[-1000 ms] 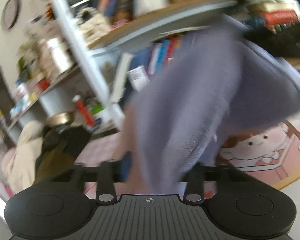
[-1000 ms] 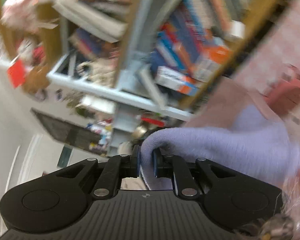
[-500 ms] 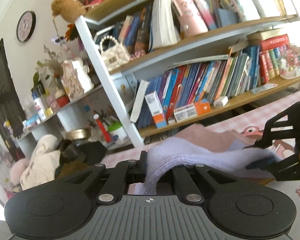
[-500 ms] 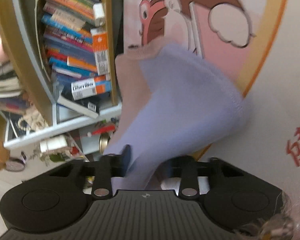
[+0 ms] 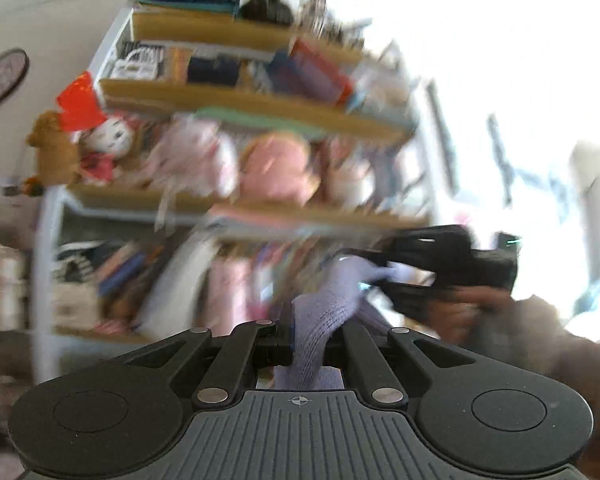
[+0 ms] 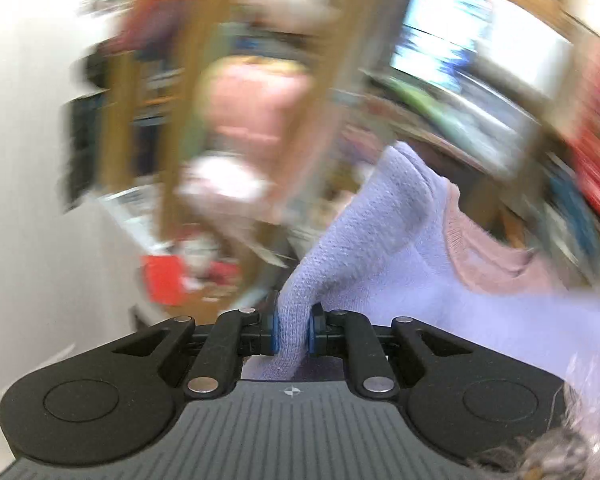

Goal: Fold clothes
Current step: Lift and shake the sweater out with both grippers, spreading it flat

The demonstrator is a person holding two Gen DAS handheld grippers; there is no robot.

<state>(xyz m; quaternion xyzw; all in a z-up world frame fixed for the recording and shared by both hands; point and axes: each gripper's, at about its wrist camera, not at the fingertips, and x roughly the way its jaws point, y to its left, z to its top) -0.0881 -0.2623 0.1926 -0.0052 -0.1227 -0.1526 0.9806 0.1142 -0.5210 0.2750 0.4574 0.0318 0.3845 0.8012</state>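
Landmark = the bookshelf [image 5: 236,160], blurred in both views. Far left of it in the left wrist view, a round wall clock [image 5: 2,76] on the wall; at the shelf's left end a red flag [image 5: 80,100] w/ a doll [image 5: 108,140] just below it, pink soft things along the middle board, books on the lower one. In front of the shelf, low centre, the left tool [image 5: 306,340] is clamped on a fold of the lilac knit garment [image 5: 324,312]; fabric fills the gap between the fingers and rises toward the right. Right of the shelf, against a bright window, the right tool [image 5: 374,266] is seen side-on, gripped by a hand [image 5: 464,312], w/ the other end of the garment at its tip. Right wrist view: shelf tilted and heavily smeared, contents not readable. In front of it the right tool [image 6: 293,334] has blue pads [image 6: 275,332] pinching the lilac knit, jaws closing on it; cloth spreads up and to the right, w/ a pink ribbed edge [image 6: 484,256] showing behind the lilac layer. Garment hangs between both tools, in the air in front of the shelf; no counter in view.
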